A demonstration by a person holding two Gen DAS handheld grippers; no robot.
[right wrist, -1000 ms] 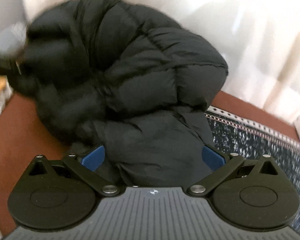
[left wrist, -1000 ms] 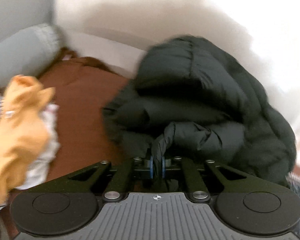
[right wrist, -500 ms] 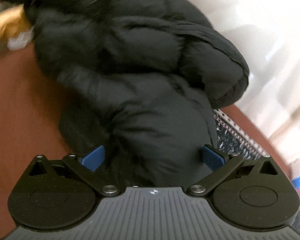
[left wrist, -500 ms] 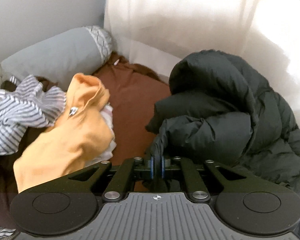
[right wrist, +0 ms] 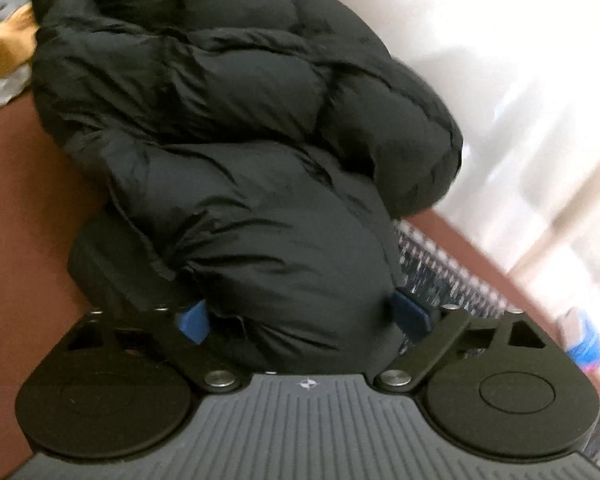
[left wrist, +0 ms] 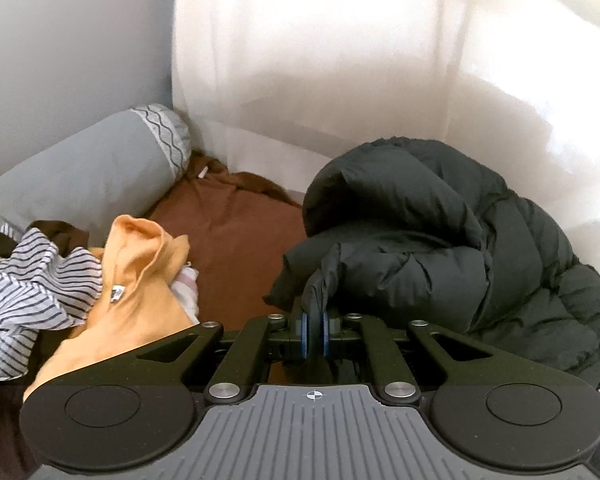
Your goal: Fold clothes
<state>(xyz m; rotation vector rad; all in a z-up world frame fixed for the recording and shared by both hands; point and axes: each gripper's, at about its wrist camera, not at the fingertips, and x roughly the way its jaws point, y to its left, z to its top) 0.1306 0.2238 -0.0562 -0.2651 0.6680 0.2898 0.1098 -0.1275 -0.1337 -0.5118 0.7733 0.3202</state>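
Observation:
A black puffer jacket [left wrist: 440, 232] lies bunched on the brown bed sheet [left wrist: 236, 240], close to the white curtain. My left gripper [left wrist: 314, 320] is shut on a thin fold of fabric at the jacket's near edge and holds it slightly raised. In the right wrist view the jacket [right wrist: 240, 140] fills most of the frame. My right gripper [right wrist: 300, 316] straddles a thick padded fold, and its jaws are closing on it. Both blue pads [right wrist: 192, 322] touch the fold's sides.
An orange garment [left wrist: 136, 280], a striped shirt [left wrist: 28, 292] and a white cloth lie heaped at the left. A grey bolster pillow [left wrist: 88, 176] rests against the wall behind them. A dark patterned blanket [right wrist: 440, 276] lies right of the jacket. A blue item [right wrist: 584, 340] sits far right.
The left gripper lifted the jacket's edge a little and its view swung towards the clothes heap. The right gripper dropped closer to the jacket, rolled, and its jaws narrowed around the padded fold.

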